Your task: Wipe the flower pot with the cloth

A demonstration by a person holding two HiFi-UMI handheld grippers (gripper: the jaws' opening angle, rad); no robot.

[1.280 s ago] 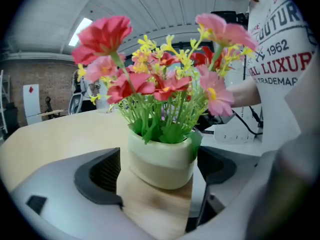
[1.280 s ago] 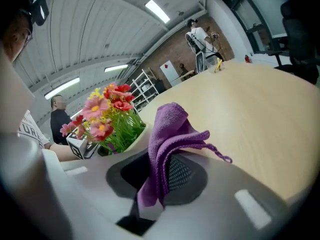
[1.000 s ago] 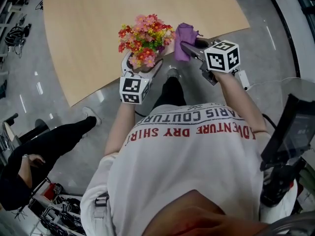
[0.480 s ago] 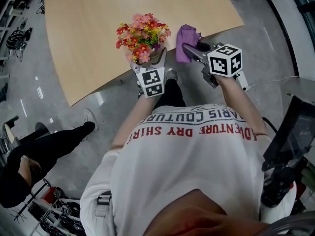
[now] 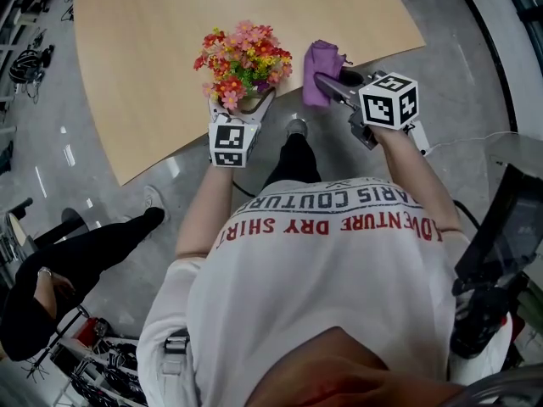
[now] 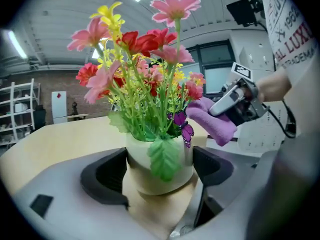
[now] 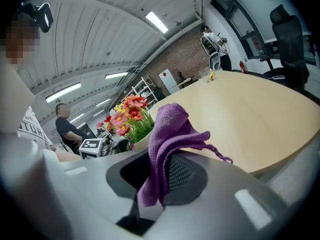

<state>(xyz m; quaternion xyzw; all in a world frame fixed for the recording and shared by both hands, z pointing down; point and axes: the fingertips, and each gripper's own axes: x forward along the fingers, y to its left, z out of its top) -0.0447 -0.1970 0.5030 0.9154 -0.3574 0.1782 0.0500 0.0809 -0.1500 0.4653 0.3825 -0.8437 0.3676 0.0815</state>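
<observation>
My left gripper's [image 6: 160, 171] jaws are closing on the flower pot [image 6: 145, 180] between them at the tabletop's [image 5: 153, 58] near edge, while my right gripper [image 7: 162, 176], clamping the cloth [image 7: 167, 134], waits just right of it.

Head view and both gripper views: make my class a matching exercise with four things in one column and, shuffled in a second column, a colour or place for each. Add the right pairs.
Things
1. flower pot
2. cloth
3. flowers
4. table

Colour or place
A. purple, pinched in the right hand-held gripper
B. pale wood top
C. cream, between the jaws of the left hand-held gripper
D. pink, red and yellow

Pairs: 1-C, 2-A, 3-D, 4-B

Note: the left hand-held gripper's jaws are closing on the flower pot.
</observation>
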